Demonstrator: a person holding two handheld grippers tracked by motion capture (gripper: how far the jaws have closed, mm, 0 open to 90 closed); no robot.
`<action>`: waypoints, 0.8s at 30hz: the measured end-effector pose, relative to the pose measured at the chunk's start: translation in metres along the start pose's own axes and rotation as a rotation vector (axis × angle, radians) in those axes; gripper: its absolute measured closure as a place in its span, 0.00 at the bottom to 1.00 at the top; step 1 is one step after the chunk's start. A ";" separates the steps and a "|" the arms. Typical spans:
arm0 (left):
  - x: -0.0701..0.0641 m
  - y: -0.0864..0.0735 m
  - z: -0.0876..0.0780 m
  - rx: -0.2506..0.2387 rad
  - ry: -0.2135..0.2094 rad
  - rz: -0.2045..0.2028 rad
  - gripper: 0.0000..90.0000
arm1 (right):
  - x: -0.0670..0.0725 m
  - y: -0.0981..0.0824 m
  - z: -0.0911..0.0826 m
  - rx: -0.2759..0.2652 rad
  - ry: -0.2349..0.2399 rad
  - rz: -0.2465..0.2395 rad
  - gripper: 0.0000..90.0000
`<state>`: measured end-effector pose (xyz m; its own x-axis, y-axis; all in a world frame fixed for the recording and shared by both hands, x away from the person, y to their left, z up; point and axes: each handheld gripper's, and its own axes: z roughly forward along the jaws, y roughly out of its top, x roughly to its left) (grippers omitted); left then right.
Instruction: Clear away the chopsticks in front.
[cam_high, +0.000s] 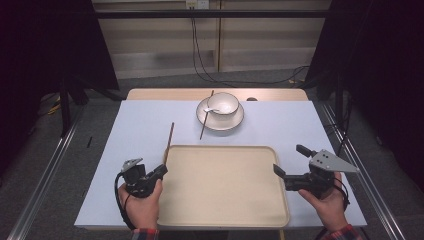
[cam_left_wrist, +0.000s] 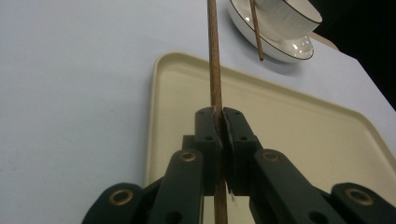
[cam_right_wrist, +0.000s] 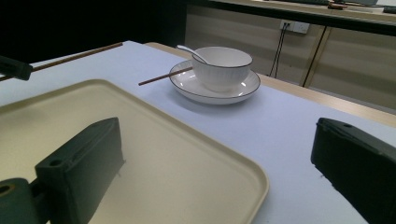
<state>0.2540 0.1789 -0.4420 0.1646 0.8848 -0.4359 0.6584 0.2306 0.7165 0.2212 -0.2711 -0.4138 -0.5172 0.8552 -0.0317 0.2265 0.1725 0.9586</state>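
The left gripper (cam_left_wrist: 222, 122) is clamping a chopstick (cam_left_wrist: 214, 60) over the tray's (cam_high: 225, 220) left edge, while the right gripper (cam_high: 290, 161) is hanging wide open, gripping nothing.

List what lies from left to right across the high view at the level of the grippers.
Left gripper shut on a chopstick → beige tray → right gripper, jaws open and empty.

The chopstick (cam_left_wrist: 214, 56) runs off the top edge of the left gripper view, its far end unseen.
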 end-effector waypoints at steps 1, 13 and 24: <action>-0.001 -0.001 -0.001 -0.006 0.001 -0.001 0.95 | 0.000 0.000 0.000 0.000 0.000 0.000 0.02; -0.001 -0.020 -0.015 -0.002 -0.015 -0.013 0.95 | 0.003 0.001 0.000 0.006 0.013 -0.020 0.02; -0.003 -0.031 -0.017 0.021 -0.002 0.012 0.95 | 0.002 0.000 0.000 0.011 0.015 -0.010 0.03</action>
<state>0.2204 0.1757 -0.4538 0.1739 0.8866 -0.4287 0.6719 0.2114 0.7098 0.2197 -0.2697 -0.4140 -0.5319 0.8460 -0.0368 0.2306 0.1865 0.9550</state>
